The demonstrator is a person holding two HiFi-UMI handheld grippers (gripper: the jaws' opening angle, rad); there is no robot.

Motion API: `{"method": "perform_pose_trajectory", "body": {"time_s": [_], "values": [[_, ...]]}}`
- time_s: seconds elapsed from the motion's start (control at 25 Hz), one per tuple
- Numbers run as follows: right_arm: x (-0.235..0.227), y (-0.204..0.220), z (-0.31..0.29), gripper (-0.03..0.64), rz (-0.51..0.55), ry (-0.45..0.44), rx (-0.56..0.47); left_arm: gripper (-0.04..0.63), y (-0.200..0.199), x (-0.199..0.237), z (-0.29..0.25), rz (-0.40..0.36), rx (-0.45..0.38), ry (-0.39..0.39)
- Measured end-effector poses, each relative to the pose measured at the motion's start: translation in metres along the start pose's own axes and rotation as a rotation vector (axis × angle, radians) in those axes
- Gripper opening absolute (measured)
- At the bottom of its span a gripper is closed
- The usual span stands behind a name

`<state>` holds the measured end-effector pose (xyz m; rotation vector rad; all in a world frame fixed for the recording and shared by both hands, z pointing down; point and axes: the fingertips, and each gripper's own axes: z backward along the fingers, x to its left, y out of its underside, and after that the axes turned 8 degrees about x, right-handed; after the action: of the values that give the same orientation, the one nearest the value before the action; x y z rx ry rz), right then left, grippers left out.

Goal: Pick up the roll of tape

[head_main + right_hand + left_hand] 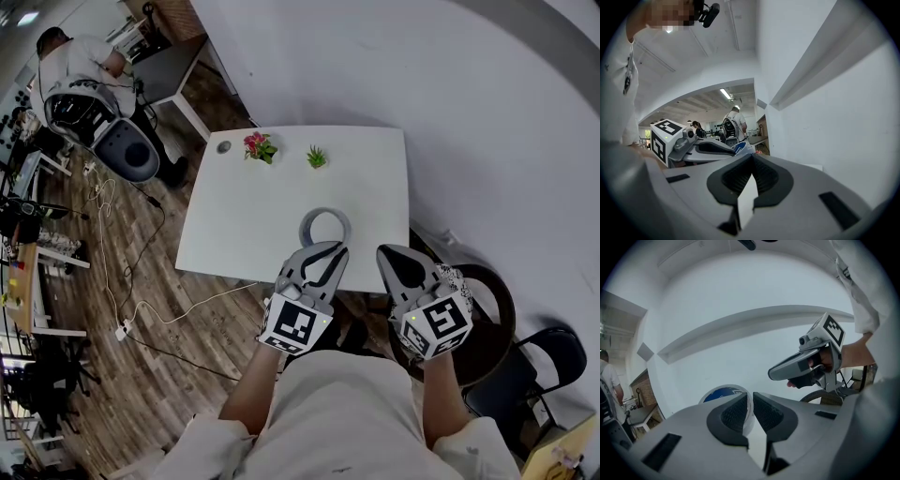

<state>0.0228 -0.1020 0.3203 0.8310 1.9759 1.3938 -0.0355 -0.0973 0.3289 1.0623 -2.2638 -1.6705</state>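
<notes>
White table (pixel 244 234): pink flower plant (pixel 259 146), green plant (pixel 317 157), grey disc (pixel 223 147)

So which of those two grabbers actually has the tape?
The left gripper: its jaws are closed on the wall of the roll of tape. The right gripper is shut on nothing.

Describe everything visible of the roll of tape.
The roll of tape is a pale grey ring with an open middle. The left gripper view shows a whitish, glossy wall and blue inside the core. It lies roughly flat over the near part of the white table. The left gripper has its jaws shut on the near wall, one pad inside the ring, one outside. Whether it rests on the table cannot be told.
</notes>
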Motion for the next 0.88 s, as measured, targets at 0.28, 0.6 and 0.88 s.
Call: {"method": "perform_pose_trajectory", "body": {"time_s": [0.28,0.6,0.88], "values": [[-0.003,0.0,0.0,0.005,-0.006,0.002,0.007,0.052,-0.001,-0.002,-0.002,0.005,0.0,0.007],[-0.01,0.002,-0.004,0.005,-0.009,-0.003,0.009,0.051,0.001,0.002,-0.009,0.0,0.012,0.003],[-0.013,0.0,-0.006,0.005,-0.008,-0.004,0.009,0.05,0.001,0.004,-0.012,0.001,0.014,0.004]]}}
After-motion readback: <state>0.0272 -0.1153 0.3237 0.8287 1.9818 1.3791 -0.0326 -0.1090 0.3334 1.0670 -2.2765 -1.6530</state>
